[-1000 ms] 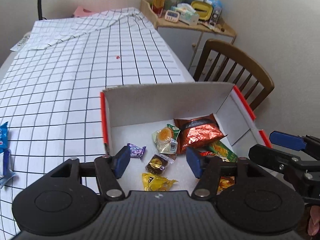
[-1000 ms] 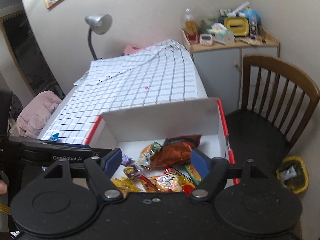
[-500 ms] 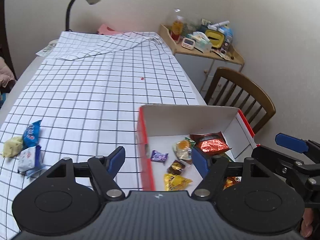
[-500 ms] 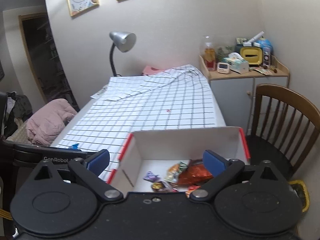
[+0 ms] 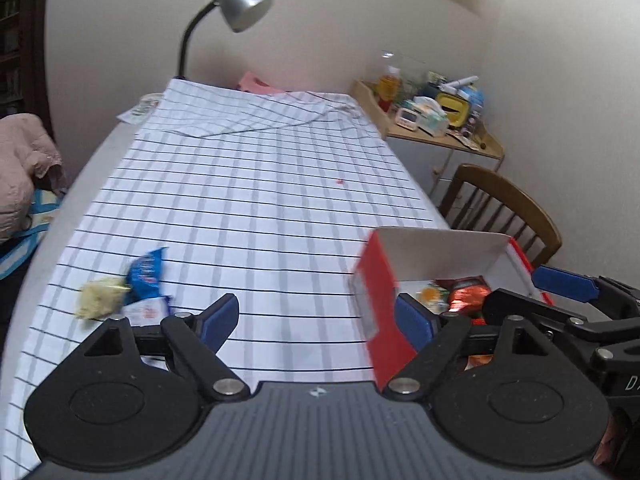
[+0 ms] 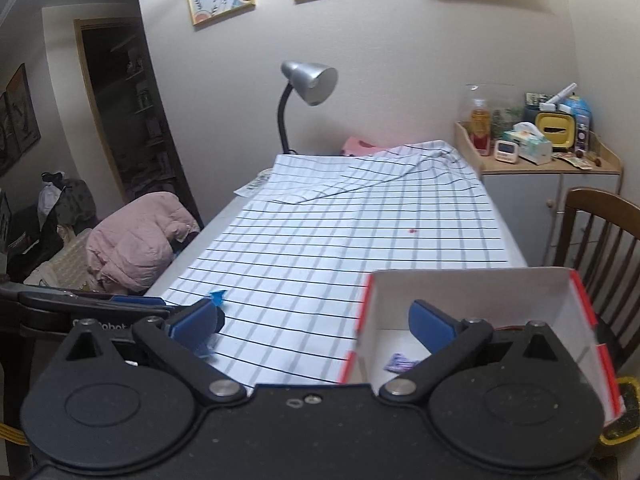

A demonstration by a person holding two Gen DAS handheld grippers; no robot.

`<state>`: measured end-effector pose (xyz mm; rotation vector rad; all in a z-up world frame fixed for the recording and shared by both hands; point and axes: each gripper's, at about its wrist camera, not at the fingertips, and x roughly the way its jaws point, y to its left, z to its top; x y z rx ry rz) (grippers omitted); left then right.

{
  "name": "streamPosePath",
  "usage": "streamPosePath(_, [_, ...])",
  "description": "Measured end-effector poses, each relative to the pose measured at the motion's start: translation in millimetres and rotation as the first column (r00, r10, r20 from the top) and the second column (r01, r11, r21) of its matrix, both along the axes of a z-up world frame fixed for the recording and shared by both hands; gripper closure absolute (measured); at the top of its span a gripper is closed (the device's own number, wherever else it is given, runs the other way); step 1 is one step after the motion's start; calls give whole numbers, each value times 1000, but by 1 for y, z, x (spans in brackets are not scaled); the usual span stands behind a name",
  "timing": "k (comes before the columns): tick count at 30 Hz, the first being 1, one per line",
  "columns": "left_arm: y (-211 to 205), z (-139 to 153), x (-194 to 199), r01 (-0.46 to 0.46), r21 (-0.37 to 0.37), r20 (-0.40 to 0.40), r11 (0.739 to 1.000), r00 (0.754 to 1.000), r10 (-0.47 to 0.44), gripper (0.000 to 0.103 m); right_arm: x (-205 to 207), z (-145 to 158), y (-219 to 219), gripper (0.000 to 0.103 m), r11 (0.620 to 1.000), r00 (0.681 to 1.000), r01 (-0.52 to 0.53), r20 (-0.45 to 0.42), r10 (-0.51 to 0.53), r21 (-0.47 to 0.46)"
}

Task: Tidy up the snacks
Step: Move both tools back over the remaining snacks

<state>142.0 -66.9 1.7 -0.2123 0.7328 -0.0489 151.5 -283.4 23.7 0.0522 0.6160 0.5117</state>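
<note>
While both grippers are hanging empty above the near end of the table, the items are lying as follows, near to far.

Left gripper (image 5: pixel 316 320): fingers spread wide, nothing between them, jaws having just been opening.

Right gripper (image 6: pixel 312 322): fingers spread to their widest, holding nothing, jaws likewise having just opened out.

Loose snacks (image 5: pixel 136 292): a blue packet, a white packet and a pale yellow crumpled one are sitting bunched together on the checked tablecloth (image 5: pixel 256 200), near its left edge, well apart from the box. The blue packet's long axis is running away from the camera, tilting slightly right; the others are too blurred to read.

Red-and-white box (image 5: pixel 440 242): open-topped, at the table's right edge beside the wooden chair (image 5: pixel 504 208), already holding several wrappers, an orange foil bag (image 5: pixel 468 296) among them. Its long axis seems to run across the table.

Desk lamp (image 5: pixel 240 4): standing at the far end.

Risks: the bunched packets are overlapping, so a wide pinch may be catching two at once or sliding off slick film; a carry across could be clipping the box's near red wall and nudging it toward the table edge.
</note>
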Motion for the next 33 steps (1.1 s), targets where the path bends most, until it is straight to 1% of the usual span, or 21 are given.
streamPosePath(6, [62,-10,-7,-59,2,-11,998,998,59,14,-7,-8,51,0,1000,1000,-20,-1,20,-6])
streamPosePath(10, [104,-20,-5,-89,3,-37,996,995,89,13,-6,-17,85,0,999,999,-31,-12,31,-33])
streamPosePath(13, [133,-29,-2,-113,8,-49,994,992,113,13,-4,-28,111,0,997,999,-37,-16,36,-74])
streamPosePath(16, [156,-41,5,-125,16,-72,992,989,126,13,-1,-39,134,0,992,998,-54,-15,53,-110])
streamPosePath(21, [183,-64,21,-139,38,-113,990,983,142,13,7,-58,167,0,985,995,-95,-45,90,-143])
streamPosePath(24, [192,-76,30,-121,58,-127,991,984,127,13,14,-70,185,0,979,991,-125,-70,115,-163])
streamPosePath(27, [197,-88,41,-81,86,-136,993,986,92,13,23,-85,199,1,973,986,-148,-105,130,-179])
streamPosePath(30, [204,-98,52,-37,99,-148,994,988,52,13,30,-99,212,1,966,977,-182,-148,156,-182])
streamPosePath(33, [207,-108,62,9,126,-160,992,987,12,13,35,-114,226,2,954,966,-220,-179,185,-205])
